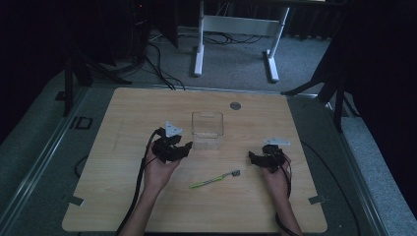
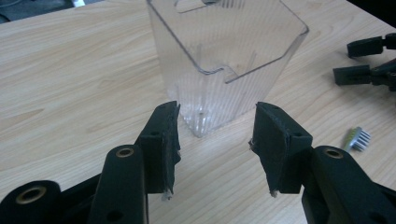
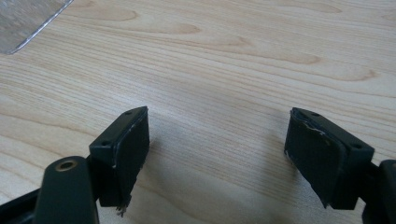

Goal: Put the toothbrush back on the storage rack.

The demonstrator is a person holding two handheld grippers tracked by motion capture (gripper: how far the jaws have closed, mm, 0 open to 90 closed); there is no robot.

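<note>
Two claws: left claw [image 1: 183, 148] and right claw [image 1: 256, 158], each hand-held low over the pale wooden bench [image 1: 123, 196].
Left claw state: jaws apart, nothing between them; aimed at the near corner of the clear, square, ribbed plastic container [image 2: 224, 65], just short of touching.
Right claw state: jaws wide apart, empty, above bare wood right of centre.
Container place: upright at mid-bench, open mouth up, probably so as to take something from above.
Toothbrush place: slim green-handled toothbrush with a grey head [image 1: 214, 180] flat on the near side, between the hands, head toward the right claw.
Likely reason for hold: left ready to steady the container, right free for the brush.
</note>
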